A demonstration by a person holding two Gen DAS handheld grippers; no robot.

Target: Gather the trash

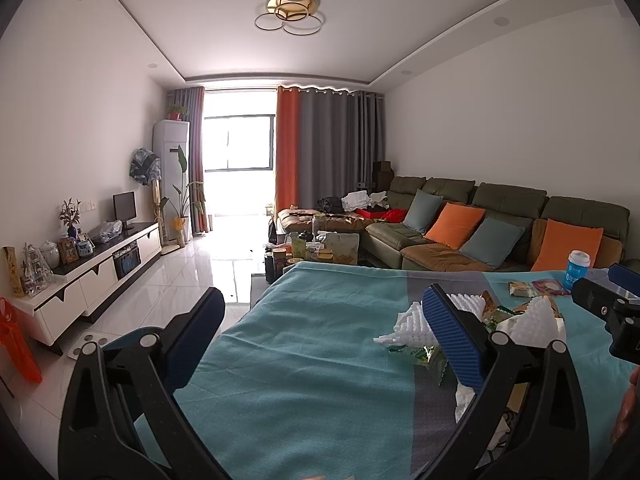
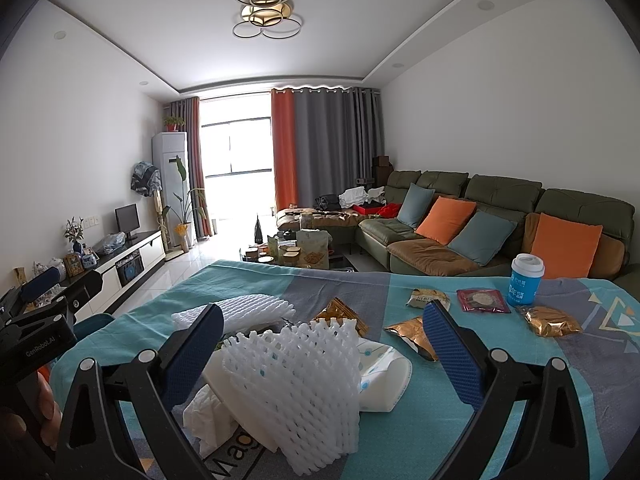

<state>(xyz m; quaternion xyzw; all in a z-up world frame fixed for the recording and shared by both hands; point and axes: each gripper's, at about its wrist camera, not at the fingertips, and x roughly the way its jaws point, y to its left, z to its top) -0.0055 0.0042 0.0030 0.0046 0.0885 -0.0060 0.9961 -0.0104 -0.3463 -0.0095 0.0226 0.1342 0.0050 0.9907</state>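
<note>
Between the open right tongs [image 2: 324, 334], foam netting [image 2: 296, 376] half hides crumpled tissue [image 2: 208, 416]

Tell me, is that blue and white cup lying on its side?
No, the blue and white cup stands upright on the teal blanket, lid on top.

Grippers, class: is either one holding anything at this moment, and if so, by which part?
Nothing is held. The left gripper is open above the cloth. The right gripper is open around the foam net, not closed on it.
</note>
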